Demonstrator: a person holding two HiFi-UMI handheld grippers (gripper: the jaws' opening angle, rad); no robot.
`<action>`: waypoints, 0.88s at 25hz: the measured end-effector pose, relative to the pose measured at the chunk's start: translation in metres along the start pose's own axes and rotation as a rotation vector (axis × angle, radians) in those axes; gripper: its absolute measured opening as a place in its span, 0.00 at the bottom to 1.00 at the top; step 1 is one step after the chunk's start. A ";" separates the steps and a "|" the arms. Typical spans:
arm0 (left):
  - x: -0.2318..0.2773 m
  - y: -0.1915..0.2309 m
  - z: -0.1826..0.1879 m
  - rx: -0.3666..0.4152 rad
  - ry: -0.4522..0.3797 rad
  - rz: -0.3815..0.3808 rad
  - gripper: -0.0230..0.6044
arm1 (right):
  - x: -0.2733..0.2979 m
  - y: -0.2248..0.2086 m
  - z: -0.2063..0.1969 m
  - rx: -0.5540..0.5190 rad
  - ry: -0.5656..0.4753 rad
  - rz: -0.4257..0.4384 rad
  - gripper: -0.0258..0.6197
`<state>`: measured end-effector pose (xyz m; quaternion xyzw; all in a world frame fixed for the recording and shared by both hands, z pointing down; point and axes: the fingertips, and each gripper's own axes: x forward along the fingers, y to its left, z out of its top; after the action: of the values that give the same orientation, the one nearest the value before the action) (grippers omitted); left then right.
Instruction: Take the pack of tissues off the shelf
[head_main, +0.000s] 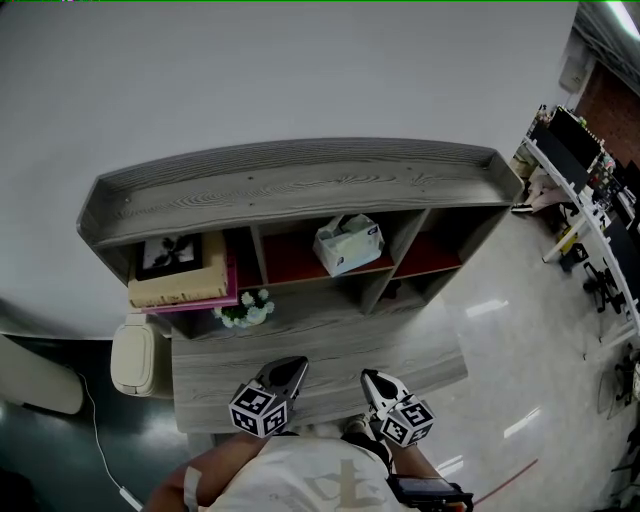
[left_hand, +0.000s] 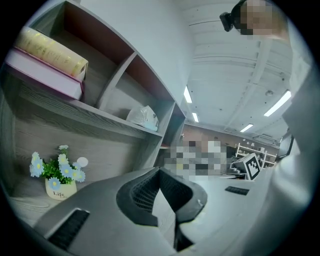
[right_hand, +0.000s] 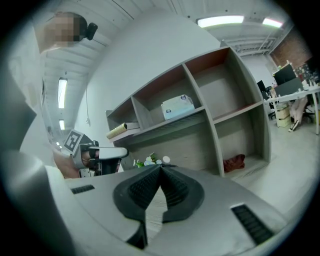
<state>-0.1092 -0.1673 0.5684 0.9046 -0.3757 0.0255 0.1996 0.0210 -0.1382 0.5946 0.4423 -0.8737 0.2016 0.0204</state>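
Observation:
The pack of tissues (head_main: 348, 244) is a pale plastic-wrapped block in the middle upper compartment of the grey wooden shelf (head_main: 300, 178). It also shows in the left gripper view as a small white pack of tissues (left_hand: 144, 118) and in the right gripper view as the boxy pack of tissues (right_hand: 177, 106). My left gripper (head_main: 291, 371) hovers over the lower desk board, shut and empty, well short of the pack. My right gripper (head_main: 372, 379) sits beside it, also shut with nothing between its jaws. Both grippers point toward the shelf.
A stack of books (head_main: 182, 280) with a framed picture (head_main: 170, 254) fills the left compartment. A small pot of flowers (head_main: 244, 310) stands below it on the desk board (head_main: 330, 362). A red cloth (right_hand: 233, 163) lies in the lower right compartment. Desks with monitors (head_main: 585, 160) stand far right.

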 end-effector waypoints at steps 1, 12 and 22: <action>0.003 0.002 0.002 0.000 -0.002 0.004 0.06 | 0.001 -0.002 0.001 -0.002 0.002 0.001 0.05; 0.039 0.012 0.058 0.052 -0.094 0.047 0.06 | 0.000 -0.030 0.013 -0.001 0.001 0.012 0.05; 0.063 0.024 0.098 0.096 -0.104 0.147 0.08 | 0.010 -0.043 0.017 0.002 0.022 0.063 0.05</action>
<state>-0.0907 -0.2617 0.4986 0.8832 -0.4494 0.0113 0.1337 0.0513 -0.1746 0.5957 0.4124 -0.8866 0.2079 0.0231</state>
